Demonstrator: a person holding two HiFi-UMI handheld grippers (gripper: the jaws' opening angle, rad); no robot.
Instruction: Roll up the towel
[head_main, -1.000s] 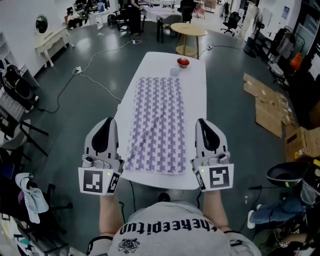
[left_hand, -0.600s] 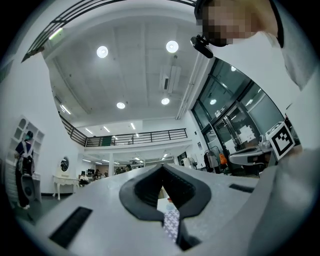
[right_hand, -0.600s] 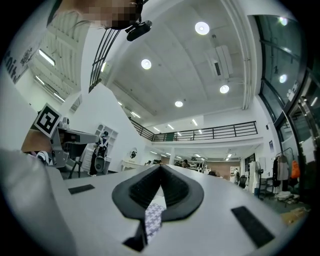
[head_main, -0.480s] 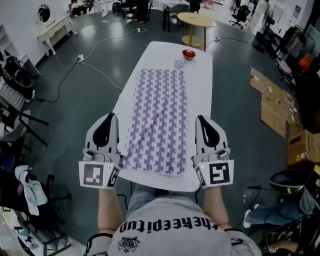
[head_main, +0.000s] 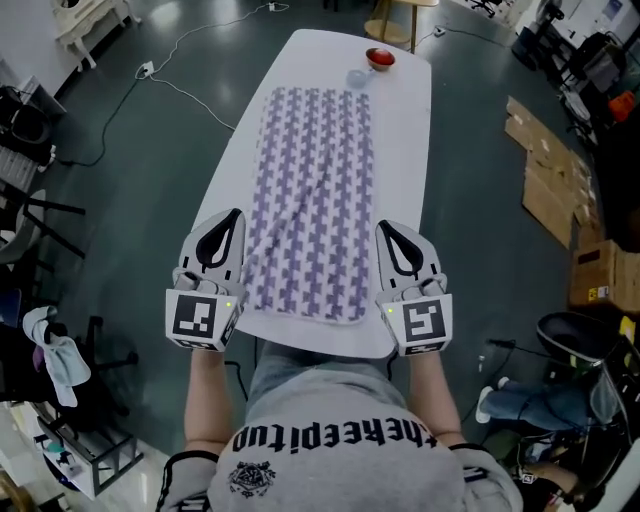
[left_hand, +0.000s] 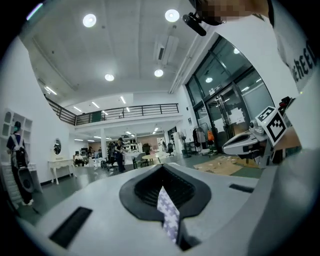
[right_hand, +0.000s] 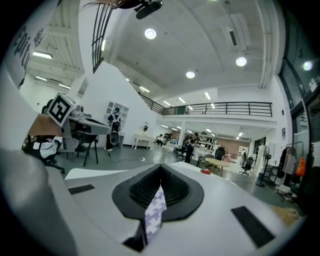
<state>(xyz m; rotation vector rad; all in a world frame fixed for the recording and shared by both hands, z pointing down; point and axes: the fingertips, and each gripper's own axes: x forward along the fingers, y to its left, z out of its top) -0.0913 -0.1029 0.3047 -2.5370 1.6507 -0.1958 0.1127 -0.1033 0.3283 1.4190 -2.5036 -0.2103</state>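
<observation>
Here, purple-and-white patterned towel (head_main: 312, 190), spread lengthwise on table (head_main: 405, 150)

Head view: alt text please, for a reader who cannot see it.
From above, a person's left gripper and right gripper pinch the side edges of a purple-and-white towel lying flat on a white table. A red bowl sits at the far end.
</observation>
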